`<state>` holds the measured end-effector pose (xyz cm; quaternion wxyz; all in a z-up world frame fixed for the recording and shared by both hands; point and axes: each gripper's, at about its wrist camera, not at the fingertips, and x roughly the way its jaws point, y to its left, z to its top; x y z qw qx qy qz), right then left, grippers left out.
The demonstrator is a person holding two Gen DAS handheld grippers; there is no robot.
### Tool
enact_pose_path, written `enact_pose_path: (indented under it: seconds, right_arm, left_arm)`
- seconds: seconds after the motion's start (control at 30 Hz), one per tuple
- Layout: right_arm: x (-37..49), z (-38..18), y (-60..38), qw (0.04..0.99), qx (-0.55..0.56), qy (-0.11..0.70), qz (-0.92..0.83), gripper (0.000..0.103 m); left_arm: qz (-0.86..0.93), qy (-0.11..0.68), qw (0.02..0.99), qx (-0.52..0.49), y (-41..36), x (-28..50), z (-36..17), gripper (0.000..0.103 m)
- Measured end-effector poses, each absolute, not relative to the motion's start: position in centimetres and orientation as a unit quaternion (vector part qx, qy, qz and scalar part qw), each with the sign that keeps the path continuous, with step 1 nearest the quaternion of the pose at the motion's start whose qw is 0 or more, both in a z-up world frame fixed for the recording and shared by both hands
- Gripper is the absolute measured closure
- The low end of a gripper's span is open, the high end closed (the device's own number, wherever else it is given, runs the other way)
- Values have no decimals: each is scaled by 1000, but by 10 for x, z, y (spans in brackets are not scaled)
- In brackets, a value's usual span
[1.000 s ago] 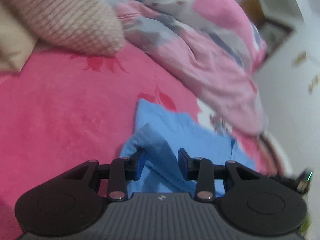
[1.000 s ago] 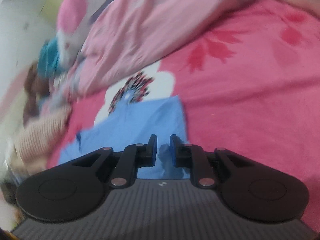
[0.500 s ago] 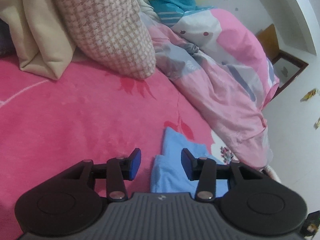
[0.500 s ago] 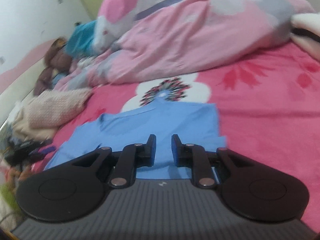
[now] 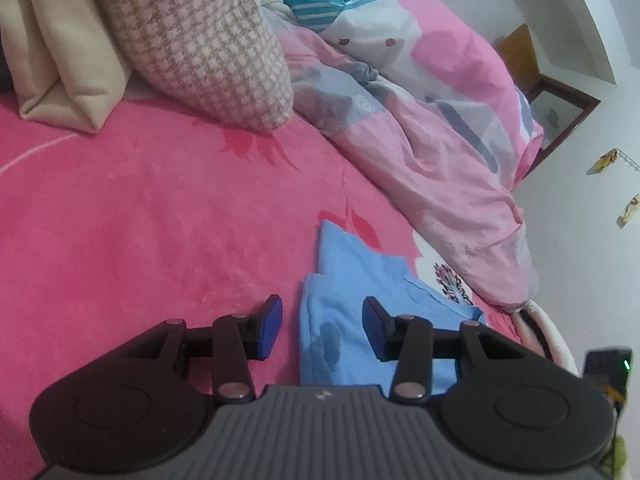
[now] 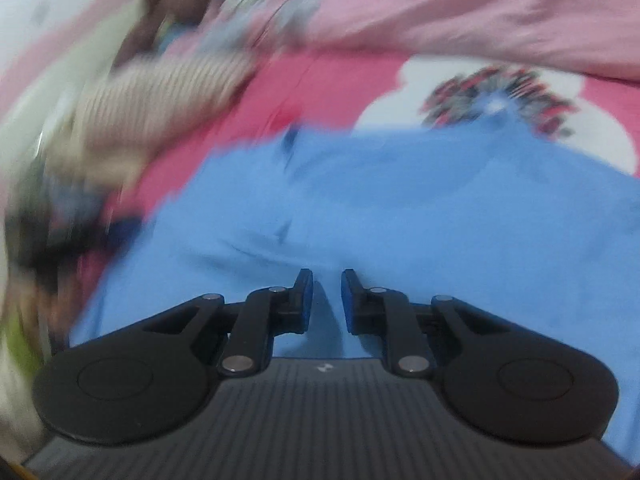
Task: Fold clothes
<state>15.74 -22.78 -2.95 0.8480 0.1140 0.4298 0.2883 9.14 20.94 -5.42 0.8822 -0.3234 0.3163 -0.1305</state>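
Note:
A light blue garment [image 5: 352,264] lies partly folded on the pink bed cover, its left edge doubled over. My left gripper [image 5: 321,308] hovers just above that edge, open, with nothing pinched; the cloth's edge lies below the gap between its blue pads. In the right wrist view, which is smeared by motion, the same blue garment [image 6: 400,200] spreads wide under my right gripper [image 6: 327,284]. Its fingers stand a narrow gap apart, and I see no cloth caught between them.
The pink bed cover [image 5: 140,220] stretches left of the garment. A crumpled pink quilt [image 5: 420,120] banks up along the right. A houndstooth pillow [image 5: 200,40] and folded beige cloth [image 5: 60,60] lie at the back. A white wall with a wooden frame [image 5: 560,112] stands beyond.
My left gripper let go of the raised blue fold, opened wider and now sits at the garment's left edge. The right gripper swept sideways over the garment and rolled.

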Motion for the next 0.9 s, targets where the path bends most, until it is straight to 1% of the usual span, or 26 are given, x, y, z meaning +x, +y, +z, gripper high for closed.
enact_pose_path:
  seconds: [0.1, 0.23, 0.27, 0.37, 0.47, 0.6, 0.77, 0.9]
  right_arm:
    - [162, -23, -254, 865, 173, 407, 237, 86]
    - [134, -11, -316, 880, 245, 362, 188, 85]
    - [127, -7, -339, 886, 258, 346, 167, 84]
    - [99, -7, -389, 897, 278, 329, 102, 78]
    - [70, -8, -439, 903, 295, 311, 37, 76]
    - [62, -27, -452, 893, 298, 333, 43, 73]
    - [80, -42, -441, 888, 297, 341, 83, 71]
    - [95, -46, -432, 895, 263, 347, 96, 71]
  left_arm:
    - [-134, 317, 879, -330, 211, 92, -55, 58]
    - [-138, 318, 875, -338, 213, 92, -56, 58]
    - [-138, 318, 874, -341, 214, 92, -57, 58]
    - [-138, 317, 871, -349, 216, 93, -58, 58]
    - [-136, 314, 868, -359, 218, 93, -60, 58]
    - [-134, 309, 867, -367, 219, 93, -62, 58]
    - [-128, 302, 867, -376, 220, 92, -64, 58]
    - [-129, 299, 865, -381, 221, 93, -65, 58]
